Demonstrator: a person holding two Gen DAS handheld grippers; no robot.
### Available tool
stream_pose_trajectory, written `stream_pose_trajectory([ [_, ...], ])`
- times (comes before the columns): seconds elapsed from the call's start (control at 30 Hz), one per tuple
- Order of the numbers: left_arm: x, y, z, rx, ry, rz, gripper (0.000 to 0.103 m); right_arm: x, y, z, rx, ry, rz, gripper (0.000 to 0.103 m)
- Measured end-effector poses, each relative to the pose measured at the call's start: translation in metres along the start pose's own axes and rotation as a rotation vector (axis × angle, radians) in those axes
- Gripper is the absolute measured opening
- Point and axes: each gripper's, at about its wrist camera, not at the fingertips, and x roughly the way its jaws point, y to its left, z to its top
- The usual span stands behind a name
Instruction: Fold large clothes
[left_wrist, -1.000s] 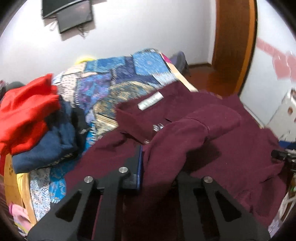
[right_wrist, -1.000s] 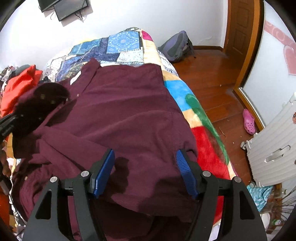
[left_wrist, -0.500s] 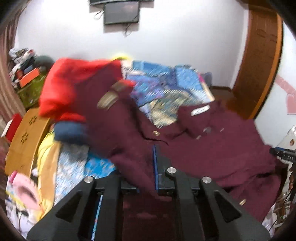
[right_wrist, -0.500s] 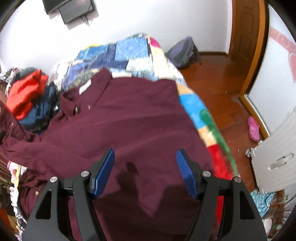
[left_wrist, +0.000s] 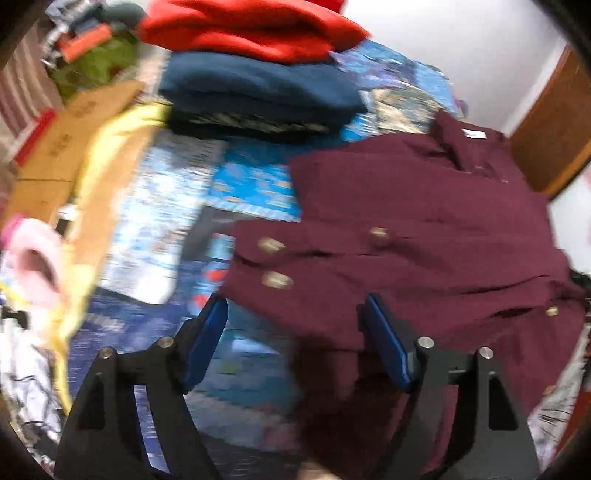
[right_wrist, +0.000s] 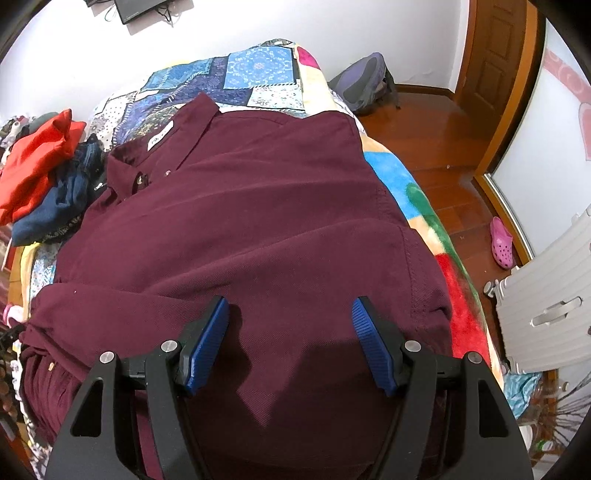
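Quilted bed (right_wrist: 258, 70) — maroon shirt (right_wrist: 258, 206), collar label (right_wrist: 160, 137) unreadable.

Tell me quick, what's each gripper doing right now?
Left gripper: open, jaws just opened, holding nothing, over the maroon shirt.
Right gripper: open, holding nothing, above the shirt.

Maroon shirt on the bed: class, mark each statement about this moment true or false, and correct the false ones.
1. The maroon shirt lies spread on the patchwork quilt. True.
2. The right hand-held gripper is clamped on a sleeve. False: its jaws stand open above the cloth.
3. A red garment tops the folded pile beside the shirt. True.
4. The left hand-held gripper grips the shirt tightly. False: its jaws have just been opening and press on nothing.
5. A pink shoe lies on the bed. False: it lies on the wooden floor.
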Motion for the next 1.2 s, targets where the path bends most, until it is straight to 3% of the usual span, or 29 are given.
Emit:
stream_pose_trajectory([
  [0.13,-0.007,0.032,0.002,-0.090,-0.011,-0.012,0.077,-0.001,0.003,0.002,-0.002,0.001,-0.002,0.066],
  [0.2,-0.014,0.042,0.011,-0.122,-0.045,0.027,0.077,-0.005,0.005,0.006,-0.011,-0.005,0.003,0.066],
  [0.3,-0.023,0.048,0.029,-0.144,-0.092,0.025,0.077,-0.013,0.008,0.014,-0.034,-0.026,0.013,0.066],
  [0.53,-0.012,0.023,0.072,-0.068,-0.109,-0.003,0.077,-0.033,0.014,0.048,-0.132,-0.102,-0.035,0.066],
  [0.7,0.020,-0.006,0.099,0.000,-0.051,-0.015,0.078,-0.031,0.008,0.074,-0.163,-0.125,-0.062,0.067],
  [0.87,0.059,-0.016,0.111,0.002,0.029,-0.052,0.078,-0.004,-0.010,0.099,-0.118,-0.068,-0.006,0.068],
  [1.07,0.116,0.002,0.114,-0.153,0.205,-0.153,0.078,0.051,-0.052,0.121,0.044,0.093,0.108,0.068],
  [1.2,0.143,0.018,0.105,-0.284,0.288,-0.266,0.078,0.085,-0.076,0.126,0.182,0.180,0.204,0.068],
])
